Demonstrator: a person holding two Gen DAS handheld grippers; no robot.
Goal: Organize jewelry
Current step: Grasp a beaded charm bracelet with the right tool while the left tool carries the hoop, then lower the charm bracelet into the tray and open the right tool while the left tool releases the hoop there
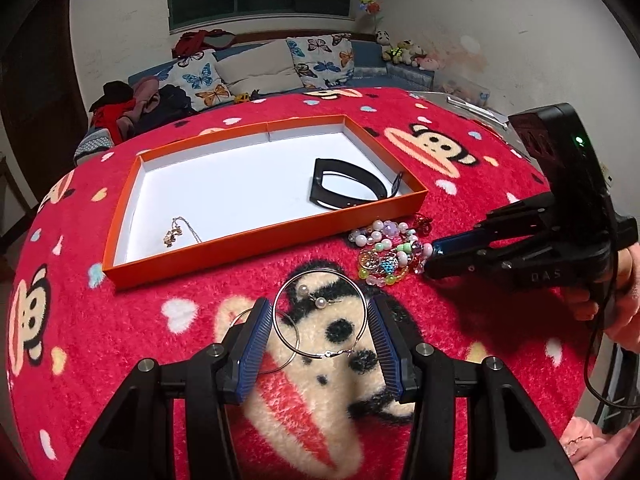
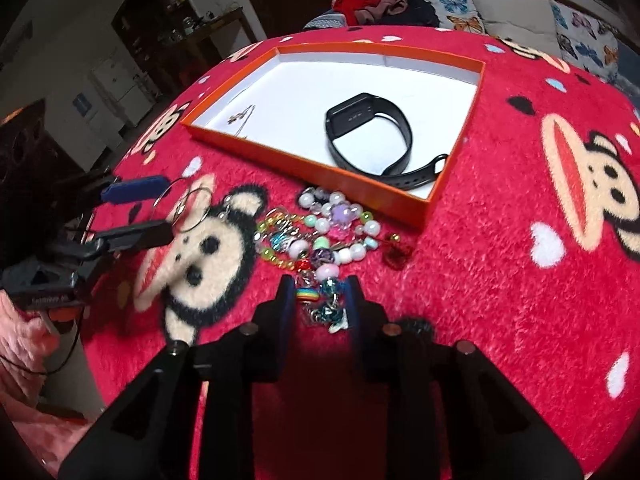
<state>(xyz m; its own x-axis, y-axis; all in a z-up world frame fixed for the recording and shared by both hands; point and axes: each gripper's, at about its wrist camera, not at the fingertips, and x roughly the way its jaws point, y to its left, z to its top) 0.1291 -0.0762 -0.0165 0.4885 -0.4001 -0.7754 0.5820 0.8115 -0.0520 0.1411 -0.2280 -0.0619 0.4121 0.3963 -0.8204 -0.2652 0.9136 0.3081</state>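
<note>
An orange box [image 1: 256, 240] [image 2: 456, 184] with a white floor holds a black smart band [image 1: 348, 188] [image 2: 372, 136] and a thin chain necklace [image 1: 180, 232] [image 2: 240, 118]. Large silver hoop earrings [image 1: 320, 314] [image 2: 188, 204] and pearl earrings [image 1: 312, 296] lie on the red cloth between the fingers of my open left gripper [image 1: 318, 312] [image 2: 148, 208]. A heap of coloured bead bracelets [image 1: 384, 252] [image 2: 320, 232] lies right of the box. My right gripper [image 2: 318, 292] [image 1: 430, 258] is open, its fingers around the near end of a charm bracelet [image 2: 324, 304].
A red plush monkey-print cloth [image 1: 460, 184] [image 2: 520, 280] covers the table. A small red charm [image 2: 398, 250] [image 1: 422, 222] lies beside the beads. A sofa with butterfly cushions [image 1: 208, 80] stands behind the table.
</note>
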